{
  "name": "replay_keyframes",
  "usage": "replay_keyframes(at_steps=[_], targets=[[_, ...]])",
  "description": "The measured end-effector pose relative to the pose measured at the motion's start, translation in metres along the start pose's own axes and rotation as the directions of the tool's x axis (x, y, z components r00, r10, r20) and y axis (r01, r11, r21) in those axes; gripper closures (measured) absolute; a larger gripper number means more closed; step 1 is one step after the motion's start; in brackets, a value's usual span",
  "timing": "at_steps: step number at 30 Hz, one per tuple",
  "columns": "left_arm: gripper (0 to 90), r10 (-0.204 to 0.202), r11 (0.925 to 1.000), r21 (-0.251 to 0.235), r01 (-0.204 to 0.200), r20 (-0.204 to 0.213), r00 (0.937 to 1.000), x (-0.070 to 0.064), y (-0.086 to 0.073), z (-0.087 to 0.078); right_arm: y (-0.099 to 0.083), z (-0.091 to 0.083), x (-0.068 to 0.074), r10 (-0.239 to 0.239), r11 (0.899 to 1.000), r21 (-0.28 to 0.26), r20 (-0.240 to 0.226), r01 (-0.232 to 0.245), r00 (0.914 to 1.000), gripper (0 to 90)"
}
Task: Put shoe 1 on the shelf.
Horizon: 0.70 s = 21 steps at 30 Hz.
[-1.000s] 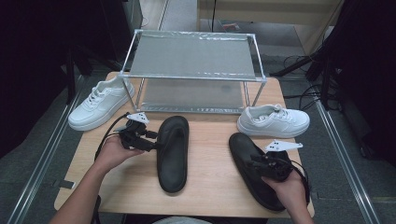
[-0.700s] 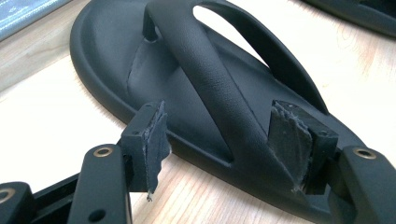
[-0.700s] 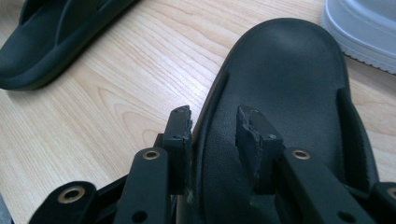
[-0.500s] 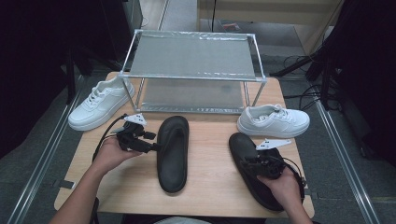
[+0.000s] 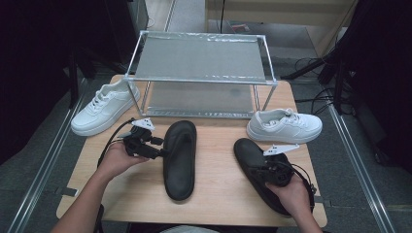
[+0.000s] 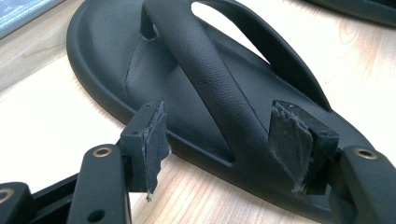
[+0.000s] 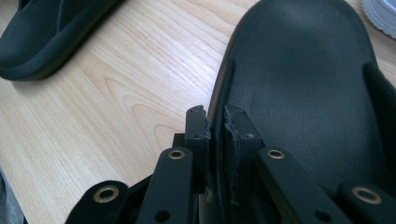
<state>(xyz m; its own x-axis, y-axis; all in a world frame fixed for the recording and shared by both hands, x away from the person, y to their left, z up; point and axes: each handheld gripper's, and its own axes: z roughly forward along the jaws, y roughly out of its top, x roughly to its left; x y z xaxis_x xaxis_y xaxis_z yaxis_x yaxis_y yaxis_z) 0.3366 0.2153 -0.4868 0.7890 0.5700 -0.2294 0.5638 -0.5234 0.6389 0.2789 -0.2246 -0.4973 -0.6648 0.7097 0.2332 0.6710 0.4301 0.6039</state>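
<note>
Two black slippers lie on the wooden table point(image 5: 218, 194). The left slipper point(image 5: 180, 160) point(image 6: 201, 84) lies lengthwise at the centre. My left gripper point(image 5: 160, 145) point(image 6: 224, 149) is at its left side, open, with one jaw on either side of the strap and the slipper's near edge. The right slipper point(image 5: 255, 167) point(image 7: 299, 88) lies at the front right. My right gripper point(image 5: 262, 170) point(image 7: 217, 140) is shut on that slipper's left rim. The left slipper's toe point(image 7: 46, 32) shows in the top left corner of the right gripper view.
A metal-framed shelf rack point(image 5: 201, 68) stands at the back of the table. One white sneaker point(image 5: 104, 108) sits to the left of the rack and another point(image 5: 284, 125) to its right front, just behind the right slipper. Bare wood lies between the slippers.
My right gripper has slid a little to the left along the right slipper. The left gripper and both slippers have hardly moved.
</note>
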Motion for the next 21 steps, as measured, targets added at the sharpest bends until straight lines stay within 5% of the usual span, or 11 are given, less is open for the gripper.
replay_keyframes(at_steps=[21], targets=[[37.5,0.008,0.9999,-0.011,-0.008,-0.016,0.9998,0.001,0.000,-0.003,0.029,0.031,0.051,-0.128,0.991,0.016,-0.099,0.130,0.9868,83.8]])
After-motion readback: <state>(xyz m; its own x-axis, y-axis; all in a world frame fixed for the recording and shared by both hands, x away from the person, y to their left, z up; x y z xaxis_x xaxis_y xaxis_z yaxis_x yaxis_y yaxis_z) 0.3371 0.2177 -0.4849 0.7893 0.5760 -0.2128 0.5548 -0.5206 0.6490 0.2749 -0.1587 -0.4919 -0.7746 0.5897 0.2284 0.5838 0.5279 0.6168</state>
